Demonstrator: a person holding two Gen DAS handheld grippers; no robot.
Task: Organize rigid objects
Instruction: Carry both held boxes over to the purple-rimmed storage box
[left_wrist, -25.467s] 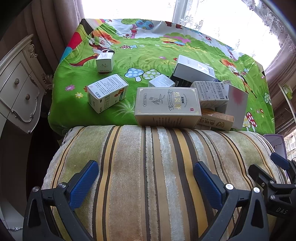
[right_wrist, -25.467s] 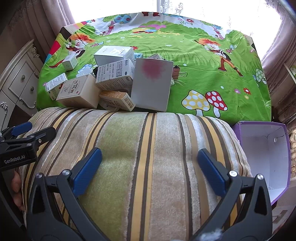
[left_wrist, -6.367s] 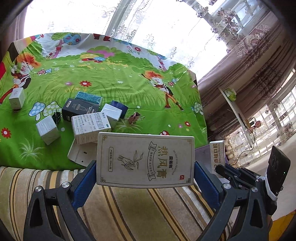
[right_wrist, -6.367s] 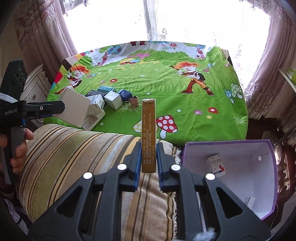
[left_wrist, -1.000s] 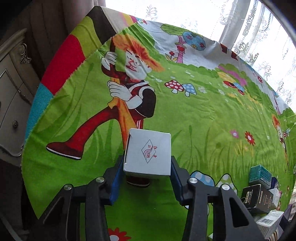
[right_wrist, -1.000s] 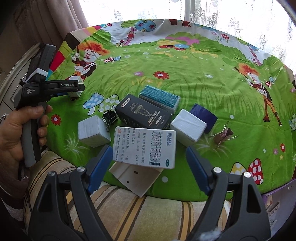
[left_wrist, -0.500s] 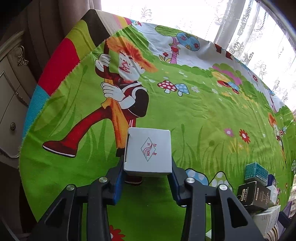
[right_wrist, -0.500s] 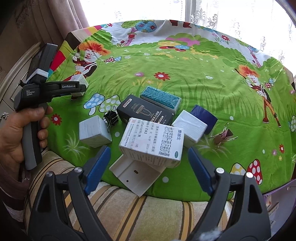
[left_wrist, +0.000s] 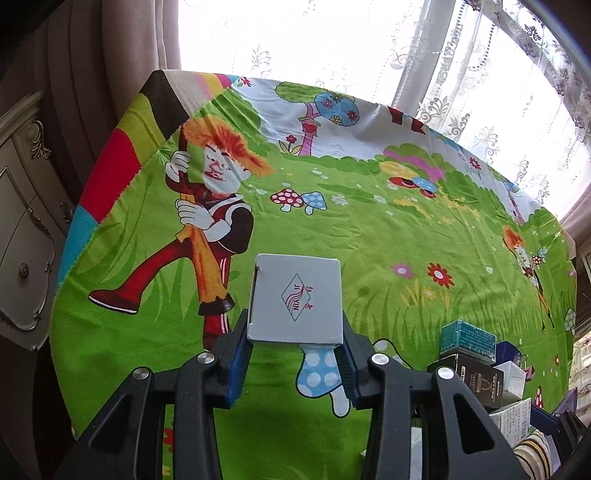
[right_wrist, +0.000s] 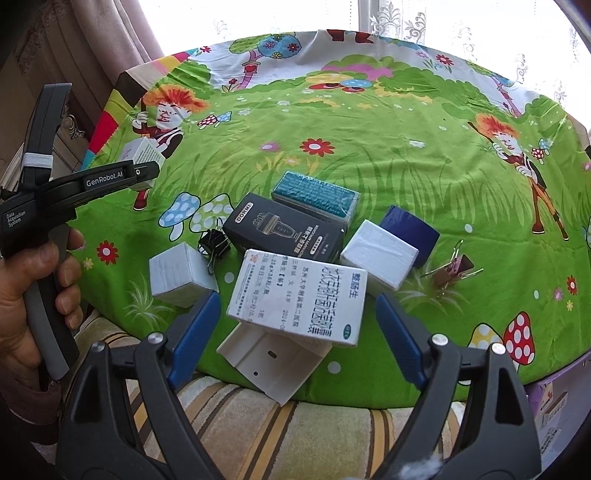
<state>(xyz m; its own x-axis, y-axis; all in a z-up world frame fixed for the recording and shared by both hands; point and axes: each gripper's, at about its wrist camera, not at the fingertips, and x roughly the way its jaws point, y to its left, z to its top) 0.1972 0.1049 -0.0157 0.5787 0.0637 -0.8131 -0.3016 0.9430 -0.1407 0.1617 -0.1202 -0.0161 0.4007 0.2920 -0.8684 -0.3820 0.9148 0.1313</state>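
Observation:
My left gripper (left_wrist: 293, 363) is shut on a small white box with a red diamond logo (left_wrist: 295, 299) and holds it above the green cartoon cloth (left_wrist: 369, 236). The same box (right_wrist: 142, 152) shows in the right wrist view, held in the left gripper (right_wrist: 146, 173) at the far left. My right gripper (right_wrist: 295, 332) is open, its blue pads either side of a white medicine box with Chinese print (right_wrist: 299, 295) that leans on a flat white tray piece (right_wrist: 273, 358).
Around the medicine box lie a black DORMI box (right_wrist: 284, 229), a teal box (right_wrist: 316, 195), two white boxes (right_wrist: 177, 275) (right_wrist: 380, 253), a navy box (right_wrist: 410, 230) and binder clips (right_wrist: 214, 243). A striped cushion (right_wrist: 277, 432) fronts the table; a white cabinet (left_wrist: 22, 236) stands left.
My left gripper has lifted the logo box and carried it back and to the right. My right gripper has moved closer around the medicine box, which has tilted.

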